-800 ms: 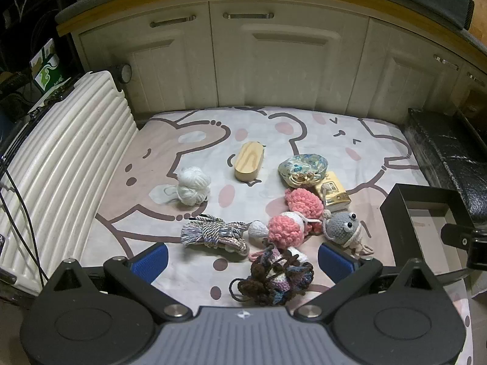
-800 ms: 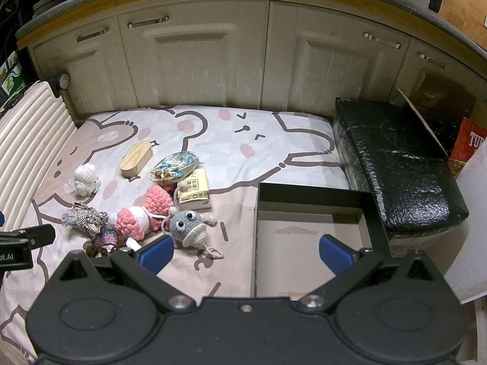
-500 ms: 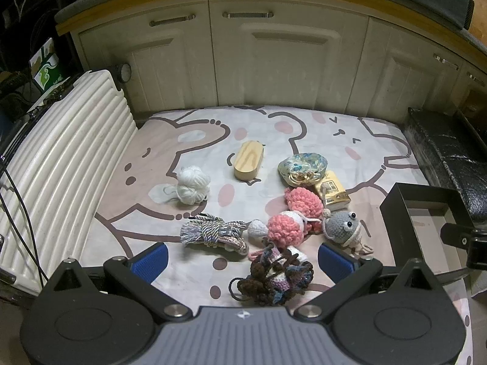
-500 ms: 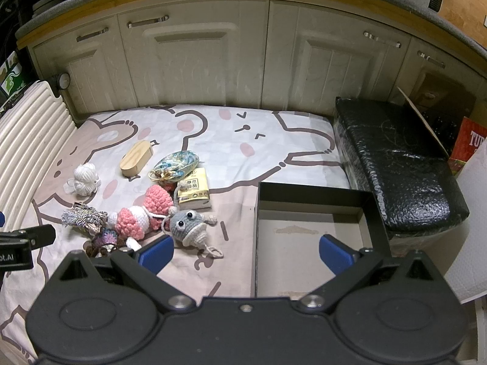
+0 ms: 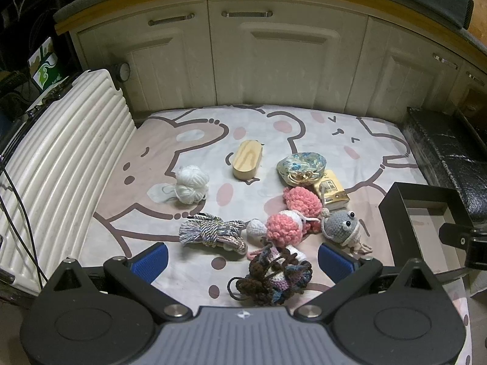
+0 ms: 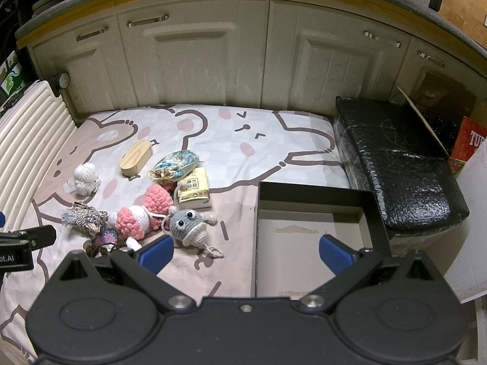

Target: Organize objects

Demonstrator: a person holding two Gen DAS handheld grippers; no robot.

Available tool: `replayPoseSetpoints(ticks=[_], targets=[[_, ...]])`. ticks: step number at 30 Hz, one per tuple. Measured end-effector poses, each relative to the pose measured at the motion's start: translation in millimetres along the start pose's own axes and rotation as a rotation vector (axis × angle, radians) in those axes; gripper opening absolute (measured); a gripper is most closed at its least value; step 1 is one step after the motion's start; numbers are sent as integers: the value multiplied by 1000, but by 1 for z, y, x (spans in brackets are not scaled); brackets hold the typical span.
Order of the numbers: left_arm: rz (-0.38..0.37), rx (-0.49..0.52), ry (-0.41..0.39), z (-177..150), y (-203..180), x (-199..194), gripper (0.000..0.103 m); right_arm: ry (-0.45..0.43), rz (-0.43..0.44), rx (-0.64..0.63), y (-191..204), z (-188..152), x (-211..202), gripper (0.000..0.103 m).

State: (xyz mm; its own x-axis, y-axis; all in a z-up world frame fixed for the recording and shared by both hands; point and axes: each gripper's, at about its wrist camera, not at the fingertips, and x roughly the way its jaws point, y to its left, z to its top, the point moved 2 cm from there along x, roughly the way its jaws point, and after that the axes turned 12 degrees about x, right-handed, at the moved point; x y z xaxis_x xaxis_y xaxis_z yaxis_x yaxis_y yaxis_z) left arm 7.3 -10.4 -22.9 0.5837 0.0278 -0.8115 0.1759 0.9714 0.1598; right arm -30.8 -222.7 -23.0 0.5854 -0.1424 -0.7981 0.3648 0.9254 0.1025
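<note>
Several small objects lie on a cartoon-print mat (image 5: 304,140): a white yarn ball (image 5: 191,184), a wooden oval box (image 5: 247,163), a patterned pouch (image 5: 301,164), a tissue pack (image 5: 333,193), pink crochet toys (image 5: 286,226), a grey crochet toy (image 5: 342,228), a cord bundle (image 5: 210,232) and a dark yarn tangle (image 5: 272,276). An empty black box (image 6: 310,237) stands to their right. My left gripper (image 5: 242,261) is open, just above the dark tangle. My right gripper (image 6: 245,251) is open over the box's left wall.
A white ribbed suitcase (image 5: 57,164) borders the mat on the left. A black padded case (image 6: 395,164) lies at the right. Cream cabinet doors (image 6: 213,60) close off the back.
</note>
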Motion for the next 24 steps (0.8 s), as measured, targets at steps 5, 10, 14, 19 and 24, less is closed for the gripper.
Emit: replayPoseSetpoints(ticks=[5,10,14,19,24], targets=[[-8,-3,-1,-1,0,0,103,0,0,0,0,0,0,103],[-12,-2,0,0,1,1,103,0,0,1,0,0,0,103],[-18,-2,0,0,0,0,103,1,1,0,0,0,0,103],[-20,-1,0,0,-1,0,103,3,0,-1,2,3,1,103],[-24,0,0,1,0,0,103,5,1,0,1,-1,1,103]])
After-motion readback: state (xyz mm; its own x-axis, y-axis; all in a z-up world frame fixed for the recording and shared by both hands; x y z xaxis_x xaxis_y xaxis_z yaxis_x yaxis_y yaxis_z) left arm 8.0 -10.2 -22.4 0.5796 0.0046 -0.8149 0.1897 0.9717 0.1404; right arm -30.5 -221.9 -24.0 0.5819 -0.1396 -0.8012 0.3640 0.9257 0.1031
